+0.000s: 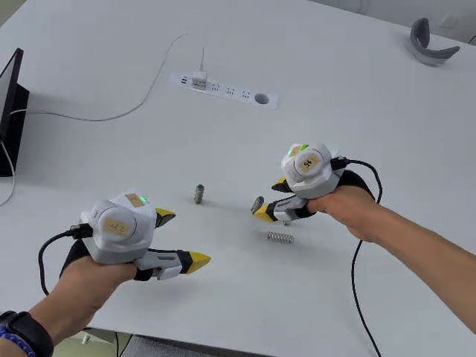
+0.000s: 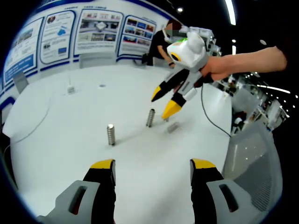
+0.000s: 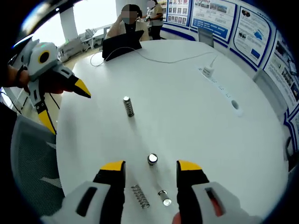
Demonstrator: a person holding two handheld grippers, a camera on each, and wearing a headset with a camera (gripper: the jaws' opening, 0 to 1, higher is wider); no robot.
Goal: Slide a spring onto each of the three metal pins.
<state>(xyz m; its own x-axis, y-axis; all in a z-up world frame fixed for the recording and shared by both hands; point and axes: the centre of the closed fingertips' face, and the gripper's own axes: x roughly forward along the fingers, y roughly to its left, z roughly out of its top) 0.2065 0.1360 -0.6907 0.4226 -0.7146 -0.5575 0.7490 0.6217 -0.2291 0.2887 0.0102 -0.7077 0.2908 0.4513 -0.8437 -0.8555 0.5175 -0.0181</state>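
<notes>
The left gripper [image 2: 152, 164] is spread wide with nothing between its yellow-tipped jaws; in the head view it hangs at the near left, close above the front edge of the white table [image 1: 335, 312]. The right gripper [image 3: 151, 165] is likewise parted and grips nothing; an upright pin [image 3: 153, 159] stands on the table in the gap between its jaws, apart from both; in the left gripper view this pin looks ribbed, as though a spring sits on it, but I cannot tell for certain.

A second pin [image 1: 198, 194], with a spring coiled along its shaft, stands upright by itself nearer the table's middle, between the two grippers and well apart from each. A loose spring [image 1: 280, 237] lies flat on the table just beside the right gripper, on the person's side; in the right gripper view a short third pin [image 3: 163, 198] lies near that spring, low between the jaws.

Open white surface runs from the pins to a power strip [image 1: 223, 88] on the far side; one white plug sits in it and a thin cable trails off to the left. A dark screen [image 1: 11, 111] stands at the left edge; a grey curved object [image 1: 431, 41] rests near the far right corner.

Tan stickers [image 1: 115, 227] on both grippers carry marks too blurred to read; the wall posters [image 2: 98, 28] are too small to read.
</notes>
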